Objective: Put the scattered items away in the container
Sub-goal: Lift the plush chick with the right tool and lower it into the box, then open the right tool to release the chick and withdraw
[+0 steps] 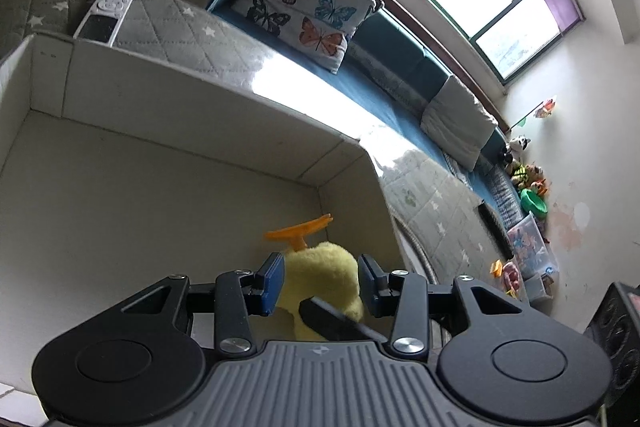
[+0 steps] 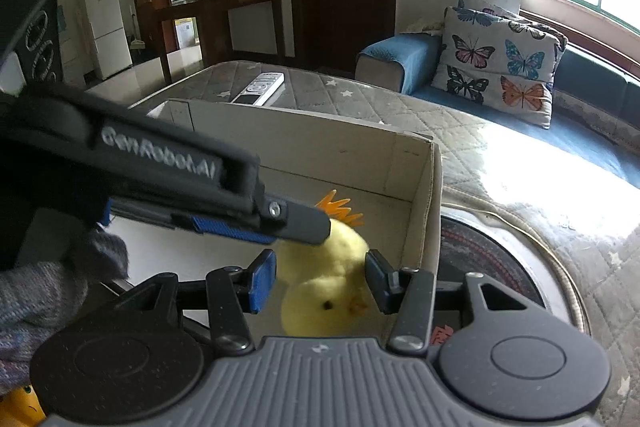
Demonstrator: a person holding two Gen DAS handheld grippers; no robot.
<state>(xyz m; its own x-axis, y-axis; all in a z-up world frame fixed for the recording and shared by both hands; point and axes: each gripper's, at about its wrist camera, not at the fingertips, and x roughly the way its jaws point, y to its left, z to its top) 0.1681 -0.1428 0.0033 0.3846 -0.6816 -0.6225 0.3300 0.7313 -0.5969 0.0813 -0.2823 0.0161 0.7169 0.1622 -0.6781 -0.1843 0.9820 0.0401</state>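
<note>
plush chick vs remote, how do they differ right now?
Look: the plush chick is yellow, soft and rounded with an orange comb. The remote is a flat, slim white bar with buttons.
Place: the plush chick is within the walls of the box, near a corner. The remote lies outside, behind the box, on the quilted cover.
Shared: both are small loose items.

Both grippers, left gripper [image 1: 320, 281] and right gripper [image 2: 320, 283], had black linkages, silver screws, blue pads and ribbed grey housings. White "GenRobot.AI" lettering [image 2: 158, 151] appeared centre left; grey knitted sleeve [image 2: 36, 291], lower left.
</note>
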